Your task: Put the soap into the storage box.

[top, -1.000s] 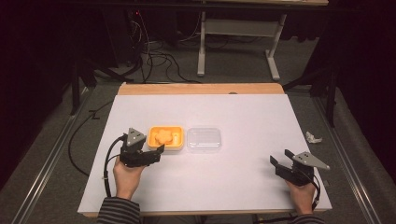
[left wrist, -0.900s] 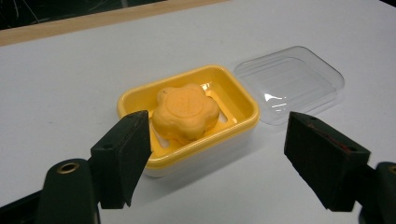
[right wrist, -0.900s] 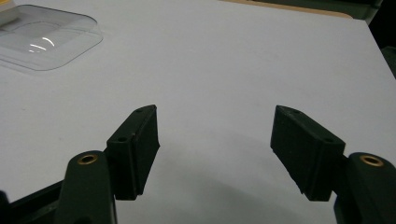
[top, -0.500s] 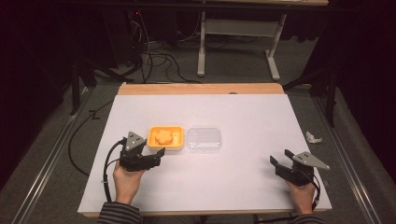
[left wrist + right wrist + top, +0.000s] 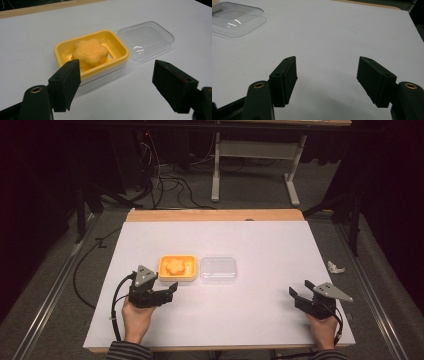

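In yellow dish (image 5: 120,48): flower-shaped soap (image 5: 90,53); clear lid (image 5: 147,40) beside.

Dark room, grey floor (image 5: 45,285) (cables (image 5: 167,182) trailing), white-legged desk (image 5: 255,167) behind.

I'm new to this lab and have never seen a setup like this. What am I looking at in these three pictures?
A person sits at a white table and holds a pair of hand-operated tongs in each hand: the left tongs and the right tongs. One picture comes from a camera above, looking down at the table. The other two come from small cameras riding on each pair of tongs, looking out between their black jaws. On the table lie a yellow soap dish holding a flower-shaped orange soap, and beside it a clear plastic lid. Both tongs are open and hold nothing. The left ones point at the dish.
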